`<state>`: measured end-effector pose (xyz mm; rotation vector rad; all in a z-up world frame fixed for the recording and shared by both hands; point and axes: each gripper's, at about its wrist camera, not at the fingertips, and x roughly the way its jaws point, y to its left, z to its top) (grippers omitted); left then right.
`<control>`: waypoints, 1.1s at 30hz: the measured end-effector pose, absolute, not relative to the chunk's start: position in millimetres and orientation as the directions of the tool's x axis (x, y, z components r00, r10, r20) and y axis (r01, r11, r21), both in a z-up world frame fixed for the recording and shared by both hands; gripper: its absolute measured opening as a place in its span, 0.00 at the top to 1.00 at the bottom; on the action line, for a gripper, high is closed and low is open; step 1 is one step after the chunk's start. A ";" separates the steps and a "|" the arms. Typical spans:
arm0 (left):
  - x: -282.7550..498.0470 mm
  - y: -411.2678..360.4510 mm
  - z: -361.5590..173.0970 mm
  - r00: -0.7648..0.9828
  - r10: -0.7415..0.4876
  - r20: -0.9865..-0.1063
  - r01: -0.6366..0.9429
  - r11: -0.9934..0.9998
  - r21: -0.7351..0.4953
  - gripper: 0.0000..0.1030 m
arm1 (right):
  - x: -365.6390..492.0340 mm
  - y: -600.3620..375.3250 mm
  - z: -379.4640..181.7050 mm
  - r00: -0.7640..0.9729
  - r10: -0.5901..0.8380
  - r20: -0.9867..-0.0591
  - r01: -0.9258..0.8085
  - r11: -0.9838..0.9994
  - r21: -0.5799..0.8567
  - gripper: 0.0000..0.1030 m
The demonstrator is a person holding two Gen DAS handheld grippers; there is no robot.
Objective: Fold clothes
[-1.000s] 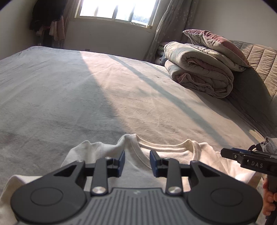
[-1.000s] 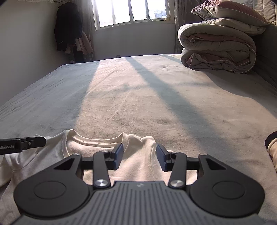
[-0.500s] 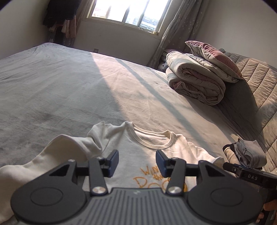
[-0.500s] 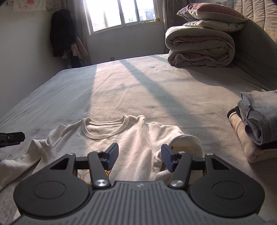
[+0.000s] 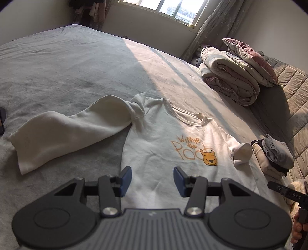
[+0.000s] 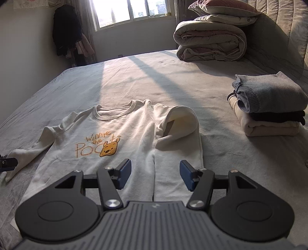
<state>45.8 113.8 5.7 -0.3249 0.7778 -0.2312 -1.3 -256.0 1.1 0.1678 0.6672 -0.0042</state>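
Your two grippers hover over a cream sweatshirt (image 5: 165, 146) spread front-up on a grey bed (image 5: 67, 73).

Your left gripper (image 5: 152, 179) and right gripper (image 6: 155, 176) both have fingers apart, gripping nothing. The left view alone shows the sweatshirt's sleeve flung out wide to the left; the right view alone shows the other sleeve folded back down beside the body. A stack of folded clothes (image 6: 269, 107) sits to the right, well apart. A rolled duvet (image 6: 209, 42) and pillow lie near the padded headboard (image 5: 288, 77); sunlight from a window (image 6: 127, 11) stripes the bed.
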 end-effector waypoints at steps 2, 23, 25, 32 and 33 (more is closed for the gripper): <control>41.7 118.7 -4.1 0.680 -0.332 -0.653 0.065 0.915 -0.398 0.52 | -13.9 -246.9 -3.1 0.785 0.070 -0.616 0.025 0.989 0.146 0.42; 30.0 172.8 -45.4 0.612 -0.358 -0.705 -0.029 0.881 -0.472 0.60 | -60.3 -53.3 -14.3 0.618 0.542 -0.569 -0.674 0.738 -0.029 0.49; 29.1 180.7 -48.1 0.609 -0.350 -0.712 -0.049 0.879 -0.474 0.60 | -63.8 -42.2 -12.2 0.570 0.602 -0.559 -0.739 0.673 -0.029 0.62; 27.7 196.0 -50.4 0.606 -0.359 -0.710 -0.073 0.863 -0.499 0.60 | -66.4 -7.1 -30.8 0.430 0.669 -0.606 -0.844 0.536 -0.008 0.72; 27.4 197.0 -49.9 0.606 -0.360 -0.709 -0.073 0.862 -0.501 0.60 | -66.1 -3.5 -35.5 0.427 0.659 -0.619 -0.846 0.532 -0.017 0.72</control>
